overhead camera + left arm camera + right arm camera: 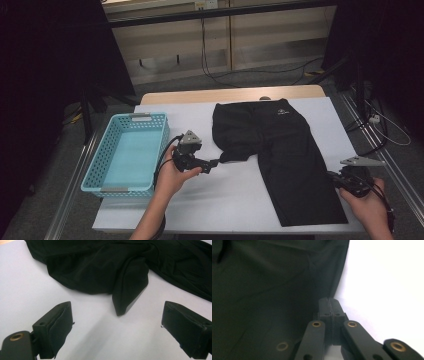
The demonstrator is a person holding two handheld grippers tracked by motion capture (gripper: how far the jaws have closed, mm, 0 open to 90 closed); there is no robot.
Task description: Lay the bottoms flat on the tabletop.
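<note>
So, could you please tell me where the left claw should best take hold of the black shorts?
Probably at the folded leg tip of the black shorts, coming in from the basket side. That corner points toward the open left claw, lies between its jaws, and looks thick enough to pinch off the table.

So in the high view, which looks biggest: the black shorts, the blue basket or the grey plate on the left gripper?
1. The black shorts look biggest.
2. The blue basket comes next, a bit smaller.
3. The grey plate on the left gripper looks by far the smallest.
</note>
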